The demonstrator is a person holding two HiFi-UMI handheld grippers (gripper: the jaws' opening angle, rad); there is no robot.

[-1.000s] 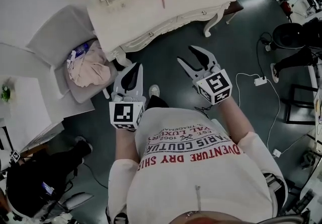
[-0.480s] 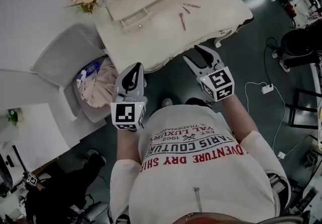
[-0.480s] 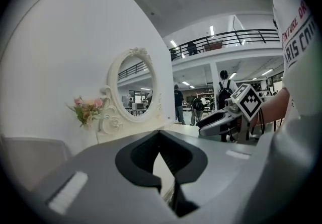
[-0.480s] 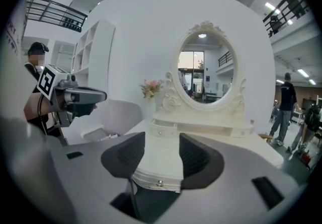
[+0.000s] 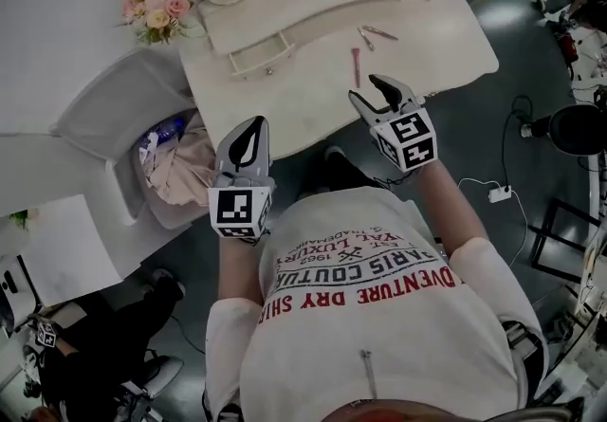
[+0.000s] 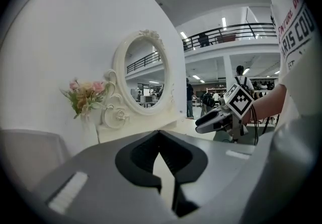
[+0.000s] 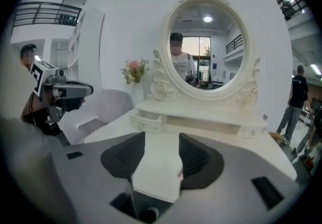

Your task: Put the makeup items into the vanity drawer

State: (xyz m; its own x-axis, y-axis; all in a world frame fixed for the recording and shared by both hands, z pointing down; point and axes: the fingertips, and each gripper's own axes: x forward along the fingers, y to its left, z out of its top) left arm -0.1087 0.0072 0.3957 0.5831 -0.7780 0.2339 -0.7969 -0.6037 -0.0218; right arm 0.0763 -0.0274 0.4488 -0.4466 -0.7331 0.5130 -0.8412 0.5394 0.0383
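Observation:
The cream vanity (image 5: 313, 93) fills the top of the head view, and its small upper drawer (image 5: 254, 57) stands pulled open. On the top lie a pink stick-shaped makeup item (image 5: 357, 65) and two thin items (image 5: 372, 33) behind it. My right gripper (image 5: 377, 95) is open and empty over the front of the vanity top, just short of the pink item. My left gripper (image 5: 250, 134) is shut on nothing at the vanity's front left edge. In the right gripper view the open drawer (image 7: 146, 120) lies ahead to the left, beyond my right gripper (image 7: 162, 143).
An oval mirror (image 7: 206, 47) stands at the back of the vanity. A flower bunch (image 5: 156, 10) sits at its left end. A grey chair (image 5: 114, 117) holding a pink cloth bundle (image 5: 182, 169) stands left of the vanity. Cables and a power strip (image 5: 497, 192) lie on the floor at the right.
The person has stepped up to the vanity. Both grippers went from over the floor to the vanity's front edge, the right one now over the top near the pink item.

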